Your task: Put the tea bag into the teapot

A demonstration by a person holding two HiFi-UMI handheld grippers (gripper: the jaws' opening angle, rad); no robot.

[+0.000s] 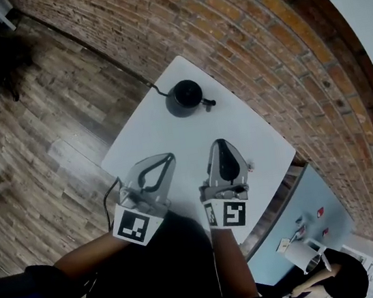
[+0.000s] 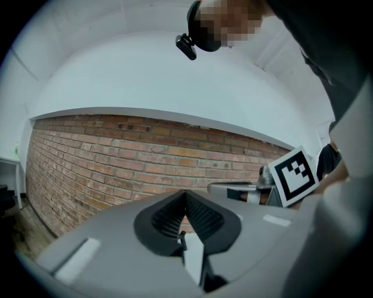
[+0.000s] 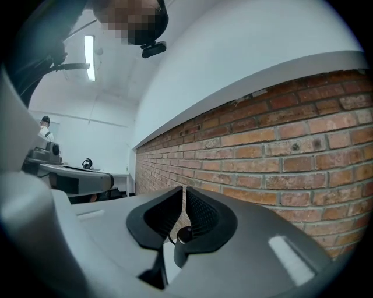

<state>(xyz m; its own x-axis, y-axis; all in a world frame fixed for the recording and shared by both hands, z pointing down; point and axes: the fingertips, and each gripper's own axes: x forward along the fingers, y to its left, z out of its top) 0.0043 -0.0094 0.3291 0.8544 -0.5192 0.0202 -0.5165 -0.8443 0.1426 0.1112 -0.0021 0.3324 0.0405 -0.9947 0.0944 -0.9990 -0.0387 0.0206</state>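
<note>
The white table [image 1: 151, 139] stretches out ahead of me. The black teapot [image 1: 184, 98] stands near its far edge, well apart from both my tools. My left gripper [image 1: 170, 157] hangs over the near side with its fingers [image 2: 201, 216] pressed together on nothing. My right gripper [image 1: 220, 142] is beside it, its fingers [image 3: 201, 212] a thin slit apart and also empty, with only a dark round shape, probably the pot, showing low through the gap.

The tea bag is in neither grip. A small pale speck [image 1: 249, 166] lies on the table just right of my right gripper. It may be the bag, but it is too small to tell.

I judge I am at the fetching step. Next I must spread the right fingers, come down on the bag and pinch it.
</note>
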